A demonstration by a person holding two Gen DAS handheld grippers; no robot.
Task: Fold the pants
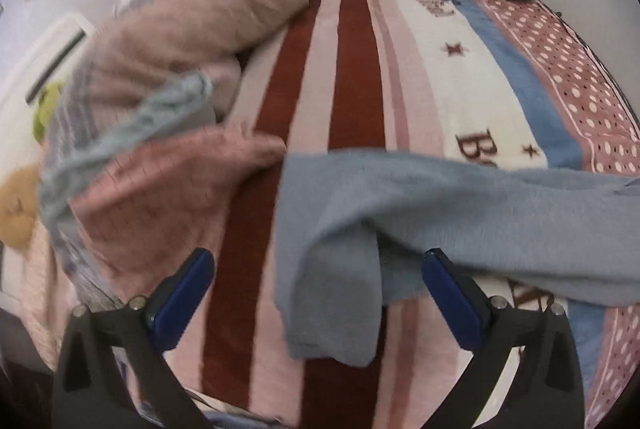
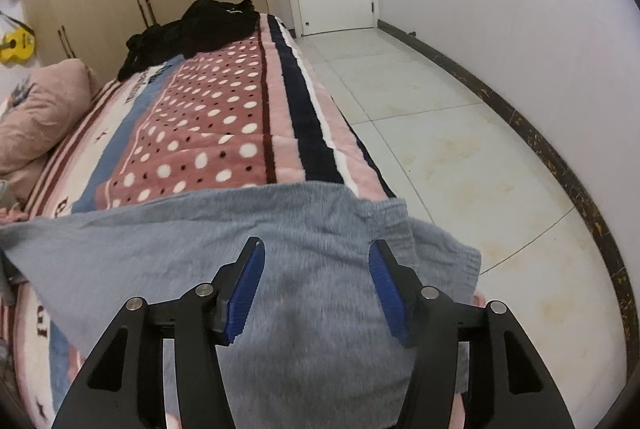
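Both tongs, left (image 1: pixel 318 285) & right (image 2: pixel 316 275), stand apart over grey pants (image 2: pixel 240 229) laid on bed (image 1: pixel 352 69); next: re-grip waistband/leg ends, fold.

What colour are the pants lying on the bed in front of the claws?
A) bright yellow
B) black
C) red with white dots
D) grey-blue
D: the pants spread across the bed's blanket are a soft grey-blue; the black things are other clothes piled at the far end of the bed, and the dots belong to the blanket.
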